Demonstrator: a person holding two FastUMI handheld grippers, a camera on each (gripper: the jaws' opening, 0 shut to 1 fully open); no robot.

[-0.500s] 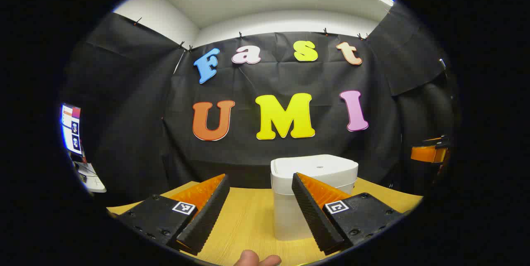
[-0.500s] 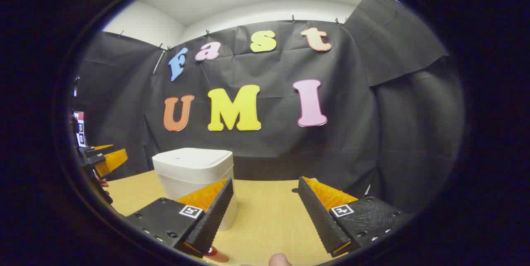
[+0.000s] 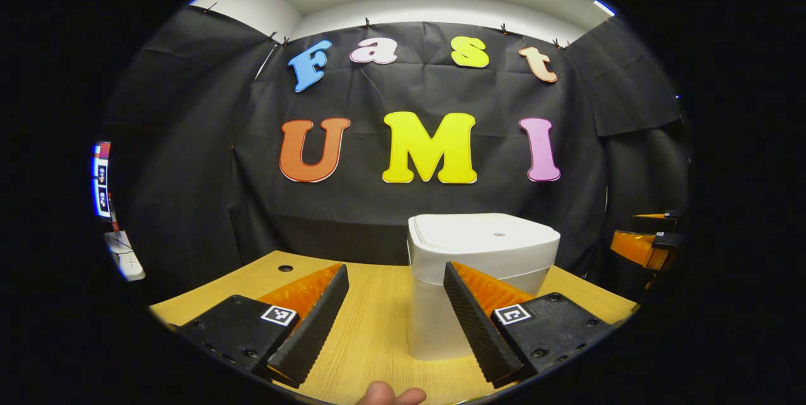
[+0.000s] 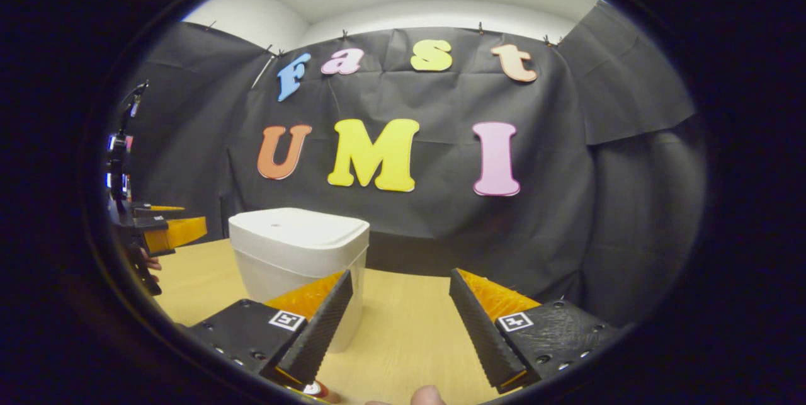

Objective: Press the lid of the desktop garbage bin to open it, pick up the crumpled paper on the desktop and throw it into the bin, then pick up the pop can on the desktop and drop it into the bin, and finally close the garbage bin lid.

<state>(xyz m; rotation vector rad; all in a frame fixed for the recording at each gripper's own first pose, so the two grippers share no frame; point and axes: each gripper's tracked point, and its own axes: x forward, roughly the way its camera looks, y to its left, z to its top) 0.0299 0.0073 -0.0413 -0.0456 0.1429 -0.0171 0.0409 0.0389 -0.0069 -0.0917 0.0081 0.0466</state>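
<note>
Both grippers hover above the wooden desktop (image 3: 378, 329) with the white garbage bin (image 3: 482, 266) standing upright ahead, lid (image 3: 485, 238) closed.

The left gripper (image 3: 395, 323) has its fingers spread apart, gripping nothing; the bin stands just beyond its right finger, tall axis vertical, contents hidden under the flat lid. The right gripper (image 4: 398, 326) is likewise spread wide and empty, the bin (image 4: 296, 260) behind its left finger. A red object (image 4: 315, 389) peeks in at the bottom edge, too cut off to identify. A fingertip (image 3: 390, 394) shows at the bottom edge.
</note>
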